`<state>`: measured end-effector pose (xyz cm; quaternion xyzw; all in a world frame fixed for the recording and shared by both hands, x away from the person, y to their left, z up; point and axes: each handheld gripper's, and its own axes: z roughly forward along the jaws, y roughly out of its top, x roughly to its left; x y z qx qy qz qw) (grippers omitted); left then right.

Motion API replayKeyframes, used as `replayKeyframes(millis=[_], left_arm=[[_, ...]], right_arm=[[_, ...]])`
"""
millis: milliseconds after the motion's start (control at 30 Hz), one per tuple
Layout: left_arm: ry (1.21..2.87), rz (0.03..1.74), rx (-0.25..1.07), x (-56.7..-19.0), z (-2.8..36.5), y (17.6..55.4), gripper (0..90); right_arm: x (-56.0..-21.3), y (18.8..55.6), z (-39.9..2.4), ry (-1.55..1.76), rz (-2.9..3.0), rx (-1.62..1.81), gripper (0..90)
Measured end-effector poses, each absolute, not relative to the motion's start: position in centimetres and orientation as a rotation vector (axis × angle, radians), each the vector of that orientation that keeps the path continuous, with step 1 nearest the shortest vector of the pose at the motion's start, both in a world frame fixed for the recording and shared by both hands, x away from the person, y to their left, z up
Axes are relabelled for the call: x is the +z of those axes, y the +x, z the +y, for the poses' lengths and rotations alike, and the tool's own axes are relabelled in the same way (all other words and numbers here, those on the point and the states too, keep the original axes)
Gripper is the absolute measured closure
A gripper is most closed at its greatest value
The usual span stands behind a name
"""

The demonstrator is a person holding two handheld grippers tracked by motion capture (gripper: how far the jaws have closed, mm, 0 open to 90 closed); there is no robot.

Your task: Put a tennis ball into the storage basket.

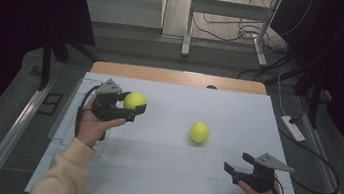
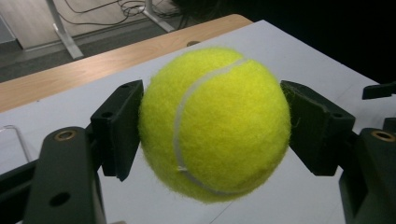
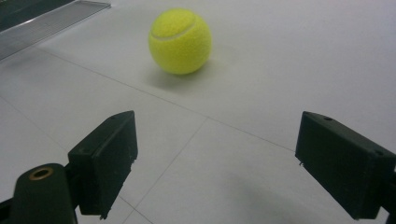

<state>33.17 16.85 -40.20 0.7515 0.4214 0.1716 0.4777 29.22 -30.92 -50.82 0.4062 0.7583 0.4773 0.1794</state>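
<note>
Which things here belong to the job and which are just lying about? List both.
In the job: held tennis ball clamped in the left hand-held gripper; loose tennis ball ahead of the open right hand-held gripper.
Lying about: clear tray; power strip.

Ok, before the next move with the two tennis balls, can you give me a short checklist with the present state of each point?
1. Left gripper shut on held ball: ok.
2. Ball seated between both pads, lifted off the table: ok.
3. Right gripper open, nothing between the jaws: ok.
4. Second ball ahead of the right gripper, resting on the table: ok.
5. Free path from right gripper to second ball: ok.
6. Place to put the held ball: cannot tell.
</note>
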Motion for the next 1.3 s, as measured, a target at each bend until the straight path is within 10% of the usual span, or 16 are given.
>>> replayKeyframes(millis=[1300], left_arm=[[1.823,1.167,0.483,-39.8,20.1,35.7,27.1]], right_arm=[[-50.8,29.0,-31.3,1.157,2.136,1.344,12.9]])
